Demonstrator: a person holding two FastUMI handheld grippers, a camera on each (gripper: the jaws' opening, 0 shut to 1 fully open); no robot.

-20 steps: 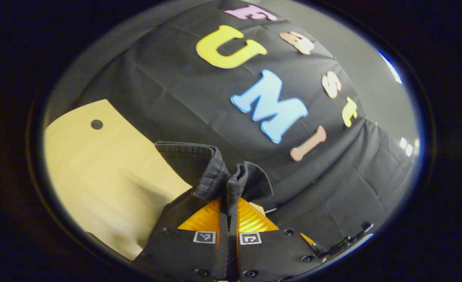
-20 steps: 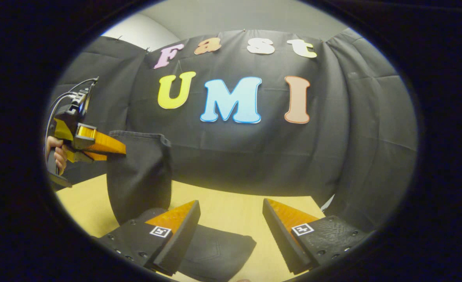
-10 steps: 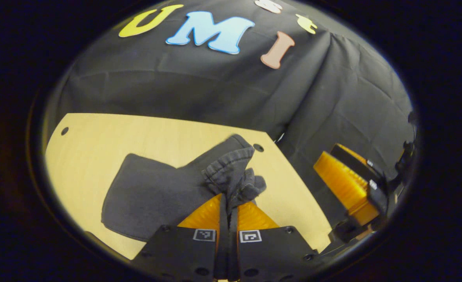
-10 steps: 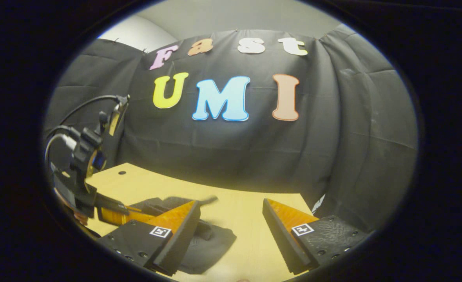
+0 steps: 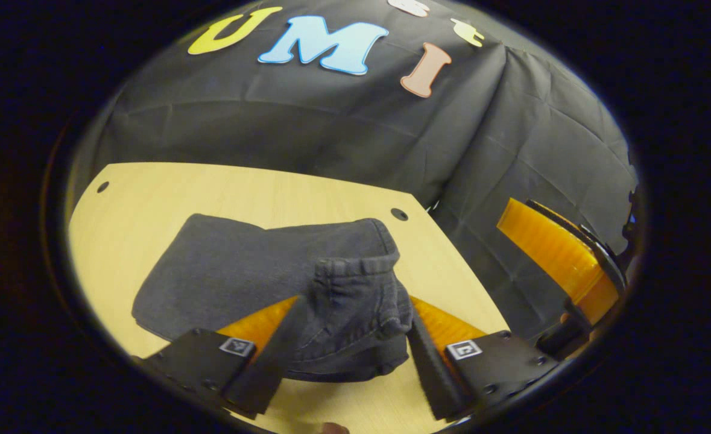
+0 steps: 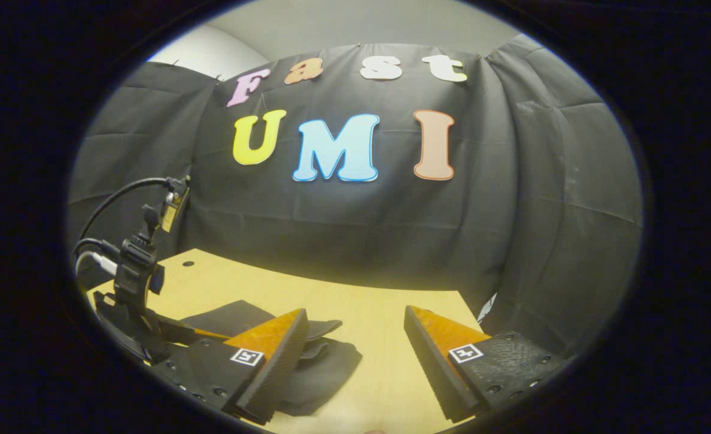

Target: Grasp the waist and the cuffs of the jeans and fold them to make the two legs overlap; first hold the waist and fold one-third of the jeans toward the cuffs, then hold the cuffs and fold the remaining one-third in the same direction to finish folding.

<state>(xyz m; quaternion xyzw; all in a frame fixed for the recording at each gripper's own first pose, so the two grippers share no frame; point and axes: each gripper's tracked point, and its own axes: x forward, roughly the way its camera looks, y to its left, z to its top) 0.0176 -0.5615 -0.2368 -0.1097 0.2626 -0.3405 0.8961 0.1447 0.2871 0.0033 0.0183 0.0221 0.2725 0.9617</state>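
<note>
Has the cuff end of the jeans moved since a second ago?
Yes. The cuff came down from in front of the wall cloth onto the table, and the left tool has opened.

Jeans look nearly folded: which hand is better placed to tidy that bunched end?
The left, probably. Its tool is open with the bunched end of the jeans between its fingers. The right tool is open over bare table, beside the jeans.

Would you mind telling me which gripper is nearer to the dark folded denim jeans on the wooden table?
Left. The left gripper is open with its fingers either side of the dark folded denim jeans. The right gripper is open over bare table, the jeans beside its left finger.
</note>
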